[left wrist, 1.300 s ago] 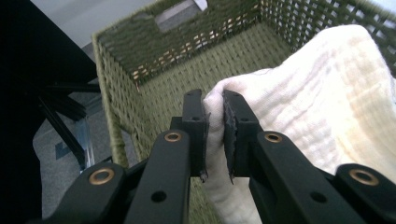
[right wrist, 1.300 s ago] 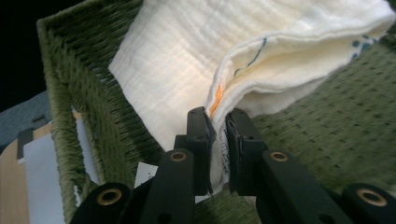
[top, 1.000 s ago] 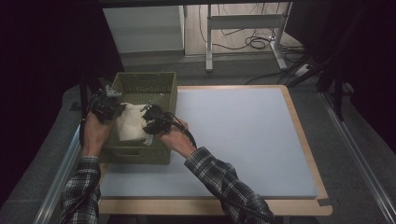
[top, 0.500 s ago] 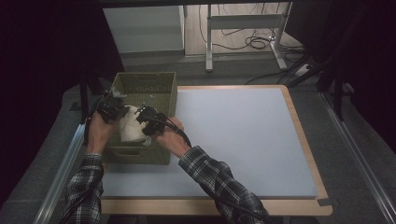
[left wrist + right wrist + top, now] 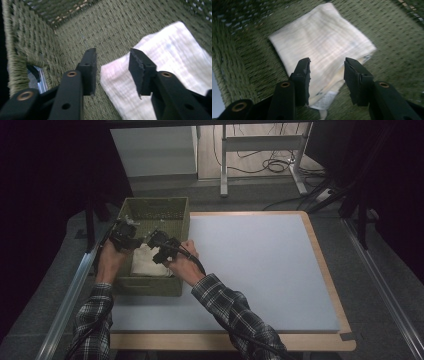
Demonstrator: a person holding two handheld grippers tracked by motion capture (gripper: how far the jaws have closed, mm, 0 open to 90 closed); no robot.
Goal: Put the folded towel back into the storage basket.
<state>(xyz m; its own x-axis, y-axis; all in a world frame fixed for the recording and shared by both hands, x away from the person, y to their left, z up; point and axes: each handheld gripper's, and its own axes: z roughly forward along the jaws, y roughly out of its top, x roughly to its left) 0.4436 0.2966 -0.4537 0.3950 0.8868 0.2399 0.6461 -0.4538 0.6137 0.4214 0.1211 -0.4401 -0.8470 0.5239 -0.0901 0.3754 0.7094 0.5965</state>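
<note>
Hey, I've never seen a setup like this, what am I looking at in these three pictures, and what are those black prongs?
A person at a table holds a hand-operated gripper in each hand: left gripper, right gripper. One picture comes from a camera above the table; the other two come from cameras riding on the grippers, so the black prongs are each gripper's own fingers. A green woven basket stands at the table's left edge, and a folded white cloth lies inside. Both grippers' jaws have just been opening; nothing is held, the cloth rests on the basket floor.
</note>
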